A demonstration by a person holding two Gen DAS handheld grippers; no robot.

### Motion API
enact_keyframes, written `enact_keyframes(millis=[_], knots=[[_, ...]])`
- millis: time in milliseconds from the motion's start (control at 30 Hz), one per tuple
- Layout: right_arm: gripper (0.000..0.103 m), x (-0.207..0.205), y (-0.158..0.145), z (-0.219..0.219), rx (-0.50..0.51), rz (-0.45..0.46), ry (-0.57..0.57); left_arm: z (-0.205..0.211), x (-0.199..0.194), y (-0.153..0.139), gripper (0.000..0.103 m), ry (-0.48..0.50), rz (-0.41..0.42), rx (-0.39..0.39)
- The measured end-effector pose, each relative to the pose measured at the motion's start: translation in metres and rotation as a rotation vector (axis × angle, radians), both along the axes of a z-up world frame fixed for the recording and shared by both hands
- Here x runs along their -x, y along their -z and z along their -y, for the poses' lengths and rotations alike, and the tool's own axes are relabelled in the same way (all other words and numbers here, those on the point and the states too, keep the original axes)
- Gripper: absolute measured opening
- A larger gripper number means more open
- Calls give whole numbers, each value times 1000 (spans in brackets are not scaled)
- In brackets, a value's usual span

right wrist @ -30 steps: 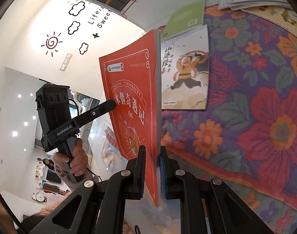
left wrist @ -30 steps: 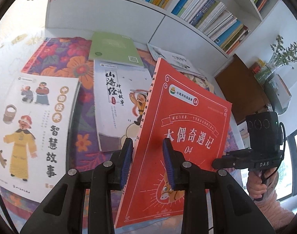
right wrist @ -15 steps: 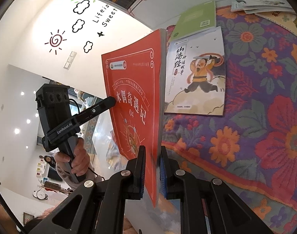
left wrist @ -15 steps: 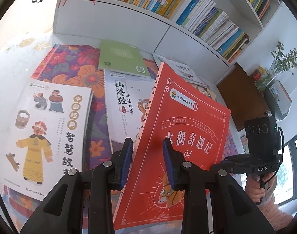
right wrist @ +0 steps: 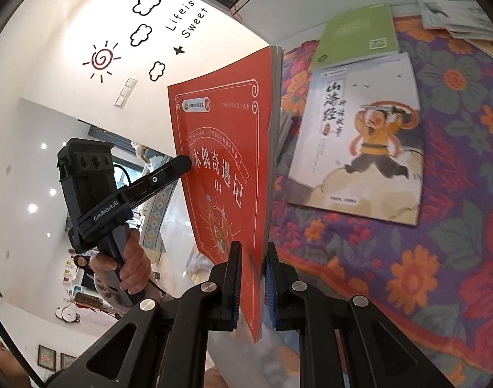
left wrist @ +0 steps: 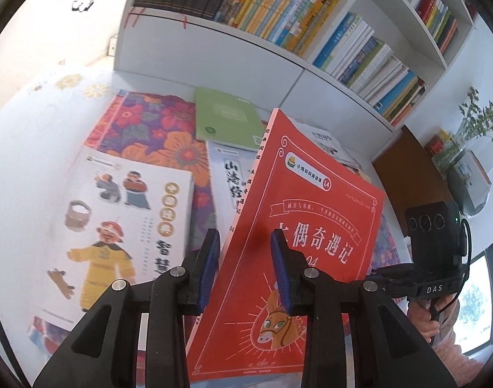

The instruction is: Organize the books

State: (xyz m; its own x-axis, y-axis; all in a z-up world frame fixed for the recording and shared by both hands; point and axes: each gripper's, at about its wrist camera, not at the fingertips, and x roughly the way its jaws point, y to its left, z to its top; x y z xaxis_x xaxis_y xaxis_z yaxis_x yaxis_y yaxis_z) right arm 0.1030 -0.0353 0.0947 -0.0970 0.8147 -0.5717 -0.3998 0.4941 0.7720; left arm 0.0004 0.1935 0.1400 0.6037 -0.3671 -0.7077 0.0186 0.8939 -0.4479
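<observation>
Compared with a second ago, more of the bookshelf (left wrist: 311, 26) is seen from the left wrist and the red book (left wrist: 298, 236) is carried a little higher above the floral cloth (right wrist: 408, 258). Red book is held upright and clear of the cloth, clamped at its spine edge by the left gripper (left wrist: 246, 274) and at its lower edge by the right gripper (right wrist: 252, 287), both closed on it. Beyond the red book, the white illustrated book (right wrist: 359, 142) and green book (right wrist: 356, 32) are laid flat on the cloth, nearer the bookshelf.

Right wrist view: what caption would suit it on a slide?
Both grippers clamp an upright red book above a floral cloth.
</observation>
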Motion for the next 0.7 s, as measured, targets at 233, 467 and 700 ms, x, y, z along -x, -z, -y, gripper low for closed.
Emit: enact_keyframes(millis=[233,467,700], knots=[[14,-3,-2,-21,-17,7,-35,-36,-5,-6,29,-44,15,-12],[14,0,0,-47,-33,30,-62,-83,-14,-7,32,-37,14,-16],[14,7,23,-82,-46,-15,-113,-132,-20,18,32,-93,-27,29]])
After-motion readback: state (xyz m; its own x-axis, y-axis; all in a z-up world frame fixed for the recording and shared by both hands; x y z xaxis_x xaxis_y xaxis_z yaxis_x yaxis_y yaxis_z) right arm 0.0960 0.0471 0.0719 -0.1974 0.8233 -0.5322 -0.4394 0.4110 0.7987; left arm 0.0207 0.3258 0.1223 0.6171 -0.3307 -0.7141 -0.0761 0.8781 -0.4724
